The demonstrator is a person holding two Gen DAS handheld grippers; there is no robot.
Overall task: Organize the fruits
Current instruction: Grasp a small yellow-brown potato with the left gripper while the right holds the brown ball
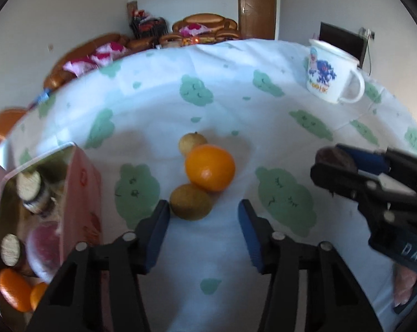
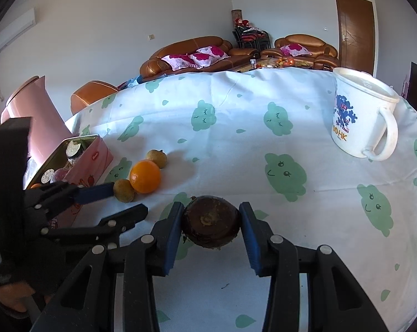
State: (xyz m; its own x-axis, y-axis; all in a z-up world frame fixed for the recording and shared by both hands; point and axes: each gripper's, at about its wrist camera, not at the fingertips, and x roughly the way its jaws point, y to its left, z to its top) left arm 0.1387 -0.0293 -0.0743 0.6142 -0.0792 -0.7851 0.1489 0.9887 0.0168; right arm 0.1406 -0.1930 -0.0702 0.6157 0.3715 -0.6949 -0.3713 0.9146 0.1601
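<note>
Fruit left out: an orange [image 1: 210, 167] on the tablecloth [image 1: 263, 127], a small brown fruit [image 1: 190, 202] touching its near side, a paler one [image 1: 191, 141] touching its far side.
Box: pink tin [image 1: 82, 182] just left of the orange, open, already holding oranges and other items; blurred, so the rest is hard to name.
Left gripper [image 1: 204, 215]: jaws partly open around the near brown fruit, one pad beside it, nothing gripped.
Right gripper [image 2: 211, 222]: clamped on a dark round fruit [image 2: 211, 225], right of the orange and apparently clear of the cloth.
Mug [image 2: 360, 119]: far right of the orange, not involved.
Handling: the brown fruit looks light, firm and round, likely to roll; pinch across its widest middle, gently, without nudging the orange.
</note>
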